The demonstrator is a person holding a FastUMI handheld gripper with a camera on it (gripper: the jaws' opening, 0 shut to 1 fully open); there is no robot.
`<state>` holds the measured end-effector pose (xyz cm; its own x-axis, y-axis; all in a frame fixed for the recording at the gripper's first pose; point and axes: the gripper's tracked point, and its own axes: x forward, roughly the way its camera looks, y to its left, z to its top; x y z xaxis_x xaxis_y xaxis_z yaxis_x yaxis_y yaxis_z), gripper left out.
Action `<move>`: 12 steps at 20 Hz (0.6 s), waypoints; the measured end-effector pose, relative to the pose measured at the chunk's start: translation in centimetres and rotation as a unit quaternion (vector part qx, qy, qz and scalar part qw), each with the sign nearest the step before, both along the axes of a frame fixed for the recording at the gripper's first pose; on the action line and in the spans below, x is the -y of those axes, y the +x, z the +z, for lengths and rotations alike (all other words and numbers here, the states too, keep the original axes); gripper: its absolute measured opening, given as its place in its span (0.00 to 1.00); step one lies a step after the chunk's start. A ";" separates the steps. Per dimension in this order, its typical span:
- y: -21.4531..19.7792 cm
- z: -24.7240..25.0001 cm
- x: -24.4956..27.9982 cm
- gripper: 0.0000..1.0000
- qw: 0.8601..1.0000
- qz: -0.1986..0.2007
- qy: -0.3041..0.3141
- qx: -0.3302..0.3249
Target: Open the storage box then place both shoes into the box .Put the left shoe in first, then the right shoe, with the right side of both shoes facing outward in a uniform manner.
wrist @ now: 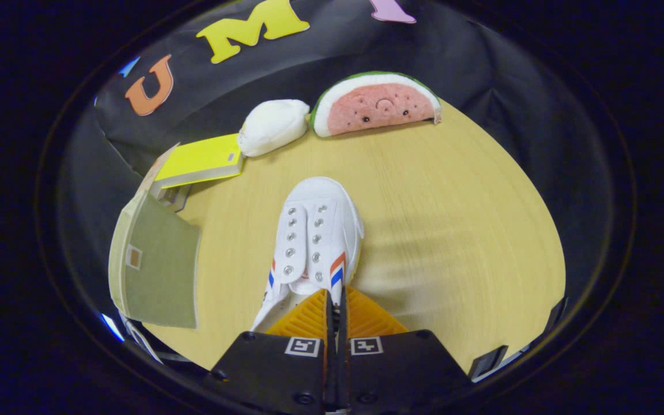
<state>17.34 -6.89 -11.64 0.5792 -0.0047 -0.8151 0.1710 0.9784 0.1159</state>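
Right now my jaws are drawn nearly together, the 2 fingers [320, 320] pinching the right side wall of the white shoe [314, 236] at its near opening. That shoe sits on the counter [453, 230] with its toe pointing far away from me, eyelets without laces, red and blue stripes on both sides. To the left stands the storage box [156, 265], its greenish panel facing me; whether it is open I cannot tell. Farther off on the left lies a yellow booklet [202, 160], touching a white stuffed pouch [272, 127], and just right of that a watermelon-slice plush [375, 104] leans at the counter's far edge.
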 end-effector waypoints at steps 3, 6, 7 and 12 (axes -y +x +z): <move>-1.5 3.0 -4.5 0.06 1.000 0.017 -0.011 0.009; -2.1 5.2 -10.0 0.05 0.999 0.035 -0.004 0.009; -2.3 5.8 -11.9 0.05 0.999 0.040 0.003 0.006; -1.9 8.4 -21.2 0.05 0.997 0.061 0.054 0.005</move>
